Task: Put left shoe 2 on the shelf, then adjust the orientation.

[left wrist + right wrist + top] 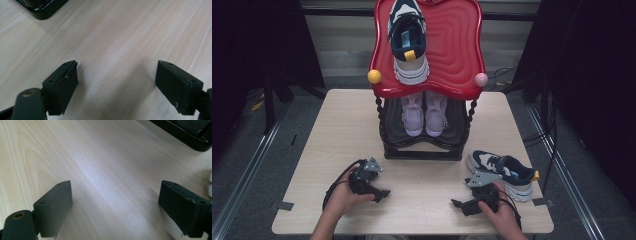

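A pale wooden rectangular table (pixel 337 130) takes up the lower centre of the high view; at its far edge stands a black two-tier rack (pixel 422 152) with twisted side posts; its top is a glossy red wavy-edged tray (pixel 457 45) in the upper centre of the frame; a navy and white sneaker with a yellow heel tab (pixel 408 42) lies on the tray's left half; a yellow ball (pixel 374 76) caps the tray's near left corner, a pink ball (pixel 481 79) the right; a pair of pale pink shoes (pixel 424 115) sits side by side on the lower shelf; grey floor (pixel 257 165) surrounds the table, with black cables (pixel 504 75) at upper right.
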Motion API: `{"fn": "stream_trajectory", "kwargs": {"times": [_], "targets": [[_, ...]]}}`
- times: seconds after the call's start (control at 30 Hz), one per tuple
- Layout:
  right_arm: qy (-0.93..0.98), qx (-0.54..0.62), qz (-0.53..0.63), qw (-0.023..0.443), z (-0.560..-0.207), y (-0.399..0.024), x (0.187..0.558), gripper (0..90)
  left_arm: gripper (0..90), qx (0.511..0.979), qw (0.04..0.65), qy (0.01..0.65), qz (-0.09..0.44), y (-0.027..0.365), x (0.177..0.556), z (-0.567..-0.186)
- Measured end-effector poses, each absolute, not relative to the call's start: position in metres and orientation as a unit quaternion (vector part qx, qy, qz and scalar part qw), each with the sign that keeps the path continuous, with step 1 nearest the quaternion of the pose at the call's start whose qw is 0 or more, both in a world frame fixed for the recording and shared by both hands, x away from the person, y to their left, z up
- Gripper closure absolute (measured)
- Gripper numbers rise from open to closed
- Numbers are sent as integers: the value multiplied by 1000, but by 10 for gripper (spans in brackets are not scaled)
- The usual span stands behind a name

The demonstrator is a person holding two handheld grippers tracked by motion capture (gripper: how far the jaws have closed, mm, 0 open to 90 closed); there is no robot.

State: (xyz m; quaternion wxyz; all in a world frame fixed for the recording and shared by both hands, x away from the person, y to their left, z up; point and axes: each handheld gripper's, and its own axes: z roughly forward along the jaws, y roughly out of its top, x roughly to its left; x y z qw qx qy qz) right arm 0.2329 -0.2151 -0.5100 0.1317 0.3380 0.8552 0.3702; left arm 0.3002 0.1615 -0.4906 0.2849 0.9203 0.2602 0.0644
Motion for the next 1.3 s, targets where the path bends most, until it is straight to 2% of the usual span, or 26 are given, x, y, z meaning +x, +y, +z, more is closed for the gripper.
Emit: {"fn": "stream_trajectory", "kwargs": {"times": [0.07, 0.67, 1.1, 1.3], "targets": [[855, 338, 370, 132, -510, -215, 233, 112, 148, 911, 302, 271, 71, 161, 297, -494], [860, 327, 371, 124, -510, -217, 233, 109, 101, 882, 366, 278, 102, 171, 282, -506], [881, 313, 346, 81, -498, -220, 228, 167, 96, 880, 373, 275, 105, 173, 281, -508], [882, 312, 342, 92, -487, -226, 228, 195, 96, 880, 374, 275, 104, 172, 281, -508]]}}
